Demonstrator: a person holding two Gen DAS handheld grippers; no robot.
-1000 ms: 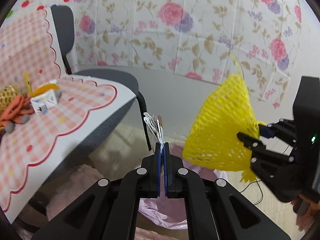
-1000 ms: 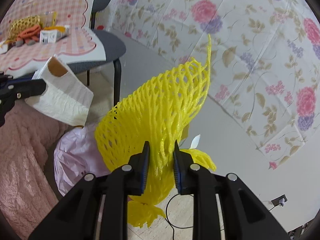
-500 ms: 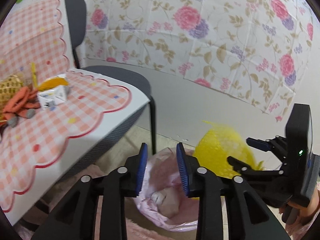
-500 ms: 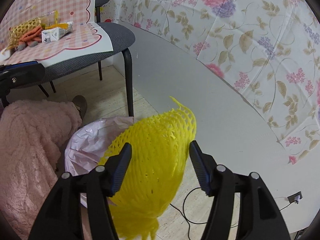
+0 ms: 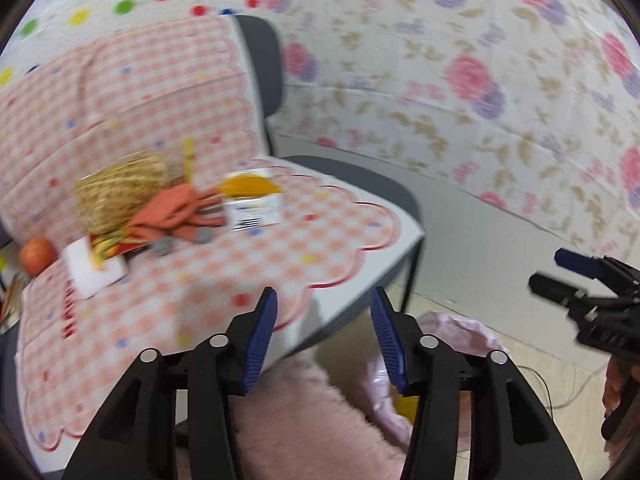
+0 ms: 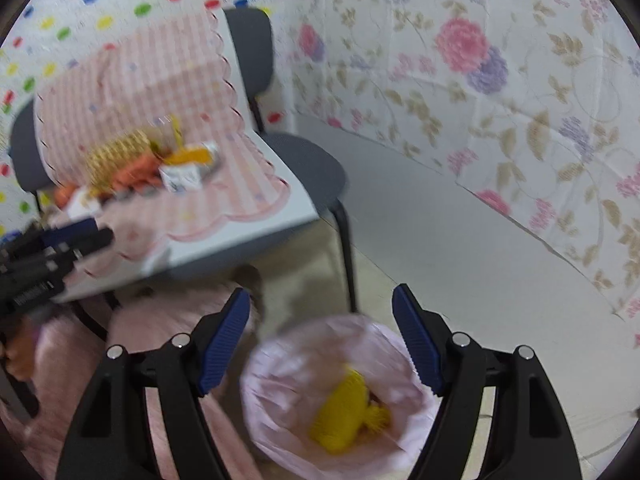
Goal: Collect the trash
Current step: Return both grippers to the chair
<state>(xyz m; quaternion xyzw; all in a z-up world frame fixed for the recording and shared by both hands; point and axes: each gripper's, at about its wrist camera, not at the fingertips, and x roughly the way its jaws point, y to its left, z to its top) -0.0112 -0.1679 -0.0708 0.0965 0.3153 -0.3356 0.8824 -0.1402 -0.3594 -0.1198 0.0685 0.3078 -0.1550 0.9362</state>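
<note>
The pink-lined trash bin (image 6: 276, 364) stands on the floor below my right gripper (image 6: 322, 322), which is open and empty. The yellow foam net (image 6: 340, 412) lies inside the bin. My left gripper (image 5: 323, 326) is open and empty, over the table's front edge; the bin (image 5: 456, 330) shows just beyond its right finger. On the checked tablecloth (image 5: 280, 252) lie a white carton (image 5: 254, 210), an orange glove (image 5: 176, 212), a woven yellow net (image 5: 120, 196), a white packet (image 5: 94, 270) and an orange ball (image 5: 37, 254).
A grey chair (image 6: 304, 160) stands behind the table against the flowered wall. A pink fuzzy rug or cloth (image 5: 304, 428) lies low in front. A thin cable (image 5: 560, 392) runs on the floor at the right. The views are motion-blurred.
The yellow net left my right gripper and dropped into the bin. Both grippers opened wider and swung up and left toward the table. The paper from my left gripper fell earlier.
</note>
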